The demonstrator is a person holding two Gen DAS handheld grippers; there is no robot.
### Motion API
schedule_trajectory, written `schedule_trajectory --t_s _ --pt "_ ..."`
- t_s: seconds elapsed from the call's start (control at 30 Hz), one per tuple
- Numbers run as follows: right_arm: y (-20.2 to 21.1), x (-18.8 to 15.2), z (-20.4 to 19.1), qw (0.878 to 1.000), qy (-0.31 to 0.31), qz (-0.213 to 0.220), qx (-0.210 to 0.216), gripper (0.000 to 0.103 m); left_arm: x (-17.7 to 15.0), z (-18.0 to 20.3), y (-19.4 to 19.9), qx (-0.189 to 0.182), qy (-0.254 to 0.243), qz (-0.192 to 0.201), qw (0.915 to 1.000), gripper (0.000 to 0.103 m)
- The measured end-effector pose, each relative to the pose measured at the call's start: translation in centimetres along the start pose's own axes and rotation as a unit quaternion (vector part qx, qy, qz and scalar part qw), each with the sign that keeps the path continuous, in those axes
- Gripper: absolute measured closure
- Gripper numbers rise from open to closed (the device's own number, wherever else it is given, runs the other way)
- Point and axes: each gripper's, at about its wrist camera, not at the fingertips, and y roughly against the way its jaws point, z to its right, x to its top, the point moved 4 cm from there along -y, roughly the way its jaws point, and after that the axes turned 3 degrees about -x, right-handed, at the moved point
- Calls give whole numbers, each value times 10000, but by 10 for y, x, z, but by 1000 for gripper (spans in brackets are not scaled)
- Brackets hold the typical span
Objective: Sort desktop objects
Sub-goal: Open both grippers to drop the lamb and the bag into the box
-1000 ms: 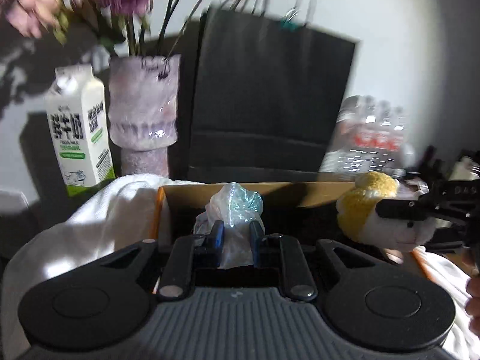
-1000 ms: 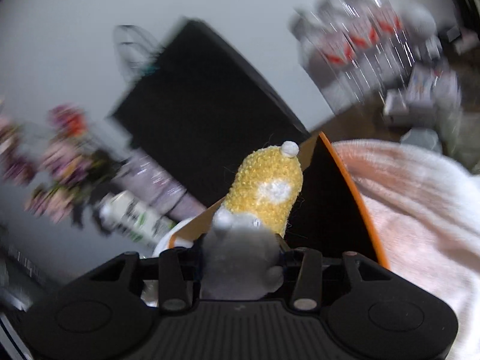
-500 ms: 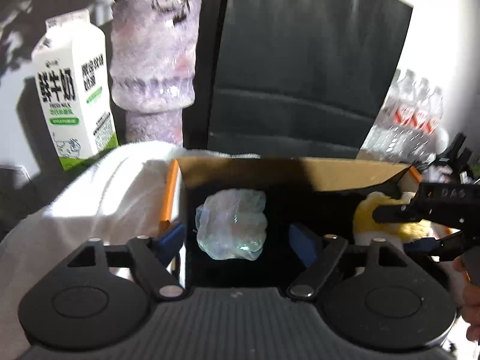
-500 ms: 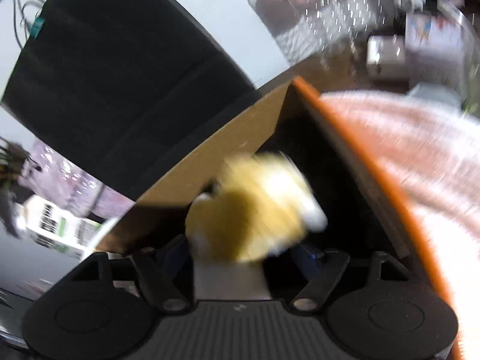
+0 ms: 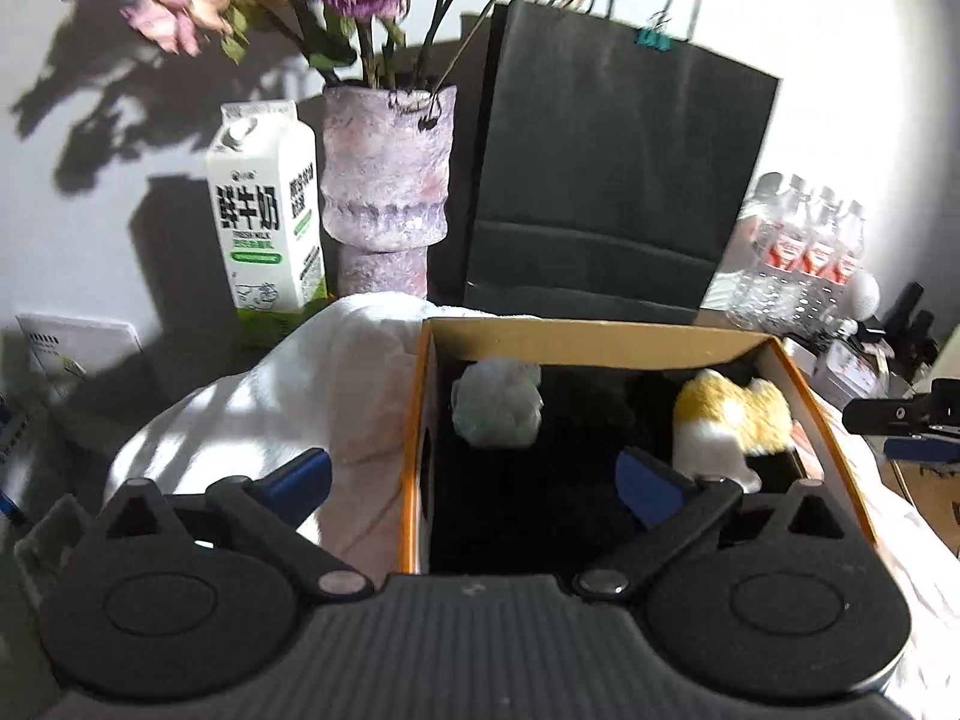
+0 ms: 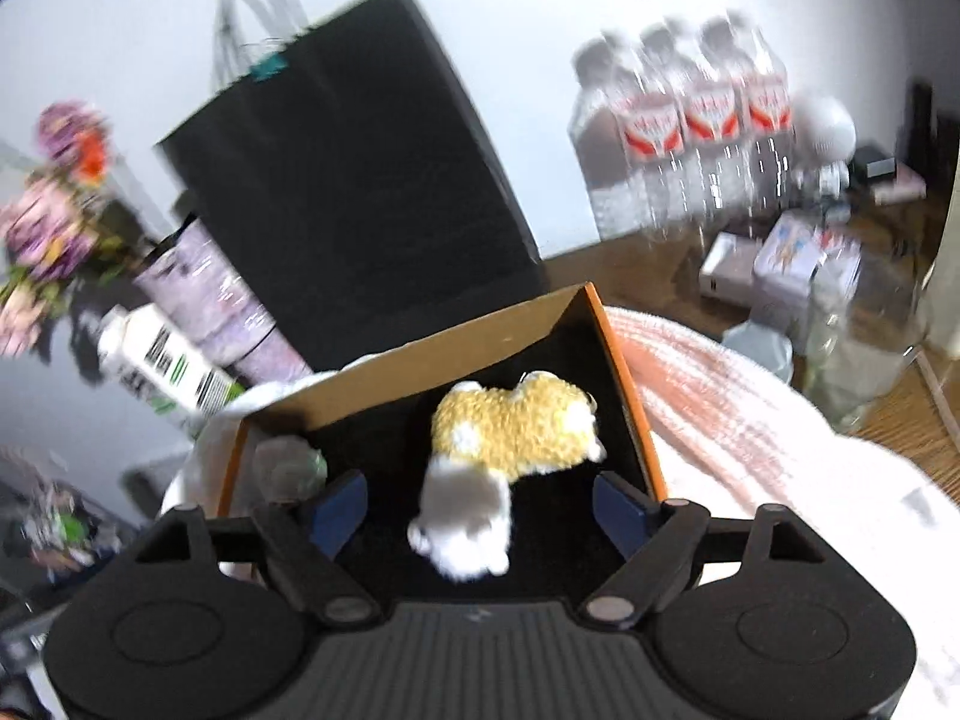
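**A:** Both grippers hang above the open brown cardboard box with orange edges (image 5: 600, 333), which sits on the rumpled white towel (image 5: 270, 414). The left gripper (image 5: 474, 477) has its blue-padded jaws spreading wide, nothing pinched between them.

**B:** And down in the box's dark interior, at the far left, lies the crumpled clear plastic bag (image 5: 497, 402), free of the pads.

**A:** Over to the right gripper (image 6: 480, 501): jaws opening too, pads well clear of the yellow-and-white plush toy (image 6: 510, 450) lying on its side on the box floor, far right corner.

**B:** From the left view that toy (image 5: 729, 420) is close against the right wall, apart from the bag.

**A:** Behind the box stand a tall black paper bag with handles (image 5: 612, 174), a mottled purple vase of flowers (image 5: 387, 174) and a white-and-green milk carton (image 5: 264, 216).

**B:** Far right, a shrink-wrapped pack of water bottles (image 6: 684, 138).
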Motion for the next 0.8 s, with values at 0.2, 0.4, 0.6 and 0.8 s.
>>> schedule_trajectory --t_s 0.2,0.4,0.6,0.8 --pt "48 -56 -12 9863 1530 586 -202 14 -58 13 57 -14 -173 471 9987 0" --pt "81 -130 2 9800 1833 779 39 14 -135 38 103 -206 -479 811 9953 0" --pt "118 -207 25 9737 1701 1516 -2 13 -209 51 143 -294 -202 1181 9924 0" --pt "149 -276 31 9619 1876 1987 -59 3 -263 66 170 -13 -232 1364 9904 0"
